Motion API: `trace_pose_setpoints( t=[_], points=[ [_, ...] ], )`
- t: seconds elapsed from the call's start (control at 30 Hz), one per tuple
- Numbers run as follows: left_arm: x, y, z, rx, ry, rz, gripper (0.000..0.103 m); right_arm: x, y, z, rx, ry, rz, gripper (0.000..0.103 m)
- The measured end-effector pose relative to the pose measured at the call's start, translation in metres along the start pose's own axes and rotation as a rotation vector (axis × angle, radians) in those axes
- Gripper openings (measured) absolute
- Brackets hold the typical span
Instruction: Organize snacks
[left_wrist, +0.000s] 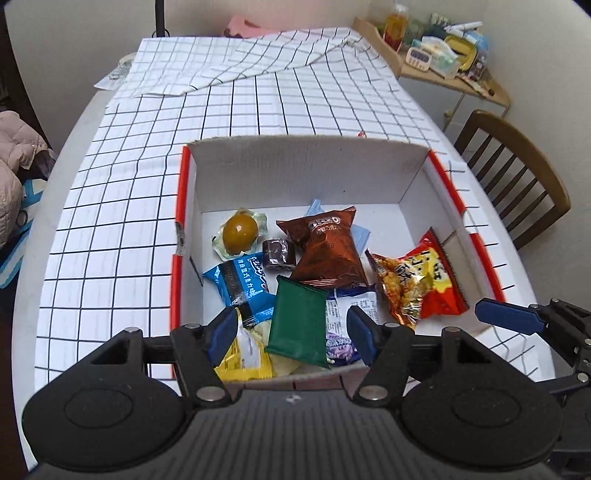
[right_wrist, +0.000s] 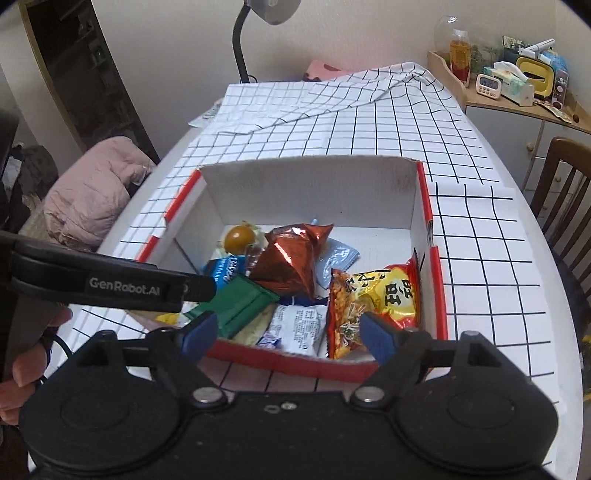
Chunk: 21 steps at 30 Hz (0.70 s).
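A white cardboard box with red rims (left_wrist: 303, 173) (right_wrist: 314, 184) sits on the gridded tablecloth and holds several snack packs. Inside are a brown Oreo bag (left_wrist: 325, 243) (right_wrist: 291, 258), a green pack (left_wrist: 299, 328) (right_wrist: 240, 306), a blue pack (left_wrist: 240, 280), a red-yellow snack bag (left_wrist: 421, 284) (right_wrist: 373, 299), a wrapped yellow egg (left_wrist: 240, 232) (right_wrist: 238, 237), a small dark cube (left_wrist: 279, 253) and a white-purple pack (left_wrist: 351, 314) (right_wrist: 299, 325). My left gripper (left_wrist: 293, 336) is open above the box's near end, empty, over the green pack. My right gripper (right_wrist: 286, 336) is open and empty at the box's near rim.
A folded part of the cloth (left_wrist: 258, 55) lies at the table's far end. A wooden chair (left_wrist: 517, 173) stands at the right. A cluttered shelf (left_wrist: 443, 48) is at the back right. A lamp stem (right_wrist: 240, 40) rises at the far edge. Pink clothing (right_wrist: 92, 192) lies left.
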<state>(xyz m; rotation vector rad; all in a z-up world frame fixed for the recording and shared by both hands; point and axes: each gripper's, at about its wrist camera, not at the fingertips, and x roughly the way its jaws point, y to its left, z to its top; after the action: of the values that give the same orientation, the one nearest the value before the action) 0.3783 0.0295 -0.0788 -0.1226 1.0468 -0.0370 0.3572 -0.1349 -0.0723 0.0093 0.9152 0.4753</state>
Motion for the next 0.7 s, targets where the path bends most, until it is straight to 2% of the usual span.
trace_pose_setpoints(
  t=[0.1,0.27,0.33,0.37,0.57,0.7],
  points=[
    [-0.016,0.001,-0.006,0.005,-0.031,-0.009,0.072,-0.013,0.004,-0.002,-0.003,-0.023,0.009,0.090],
    [-0.046,0.003,-0.020,0.009,-0.078,-0.026,0.073,-0.036,0.013,-0.008,-0.009,-0.068,0.022,0.095],
    [-0.058,0.004,-0.025,0.009,-0.105,-0.030,0.076,-0.047,0.017,-0.010,-0.013,-0.090,0.037,0.099],
    [-0.065,0.005,-0.029,0.011,-0.122,-0.030,0.081,-0.053,0.019,-0.012,-0.017,-0.102,0.040,0.101],
    [-0.096,0.006,-0.047,0.015,-0.193,-0.033,0.085,-0.084,0.024,-0.022,-0.004,-0.160,0.053,0.102],
    [-0.111,0.004,-0.058,0.022,-0.222,-0.044,0.093,-0.099,0.023,-0.030,0.018,-0.203,0.038,0.103]
  ],
)
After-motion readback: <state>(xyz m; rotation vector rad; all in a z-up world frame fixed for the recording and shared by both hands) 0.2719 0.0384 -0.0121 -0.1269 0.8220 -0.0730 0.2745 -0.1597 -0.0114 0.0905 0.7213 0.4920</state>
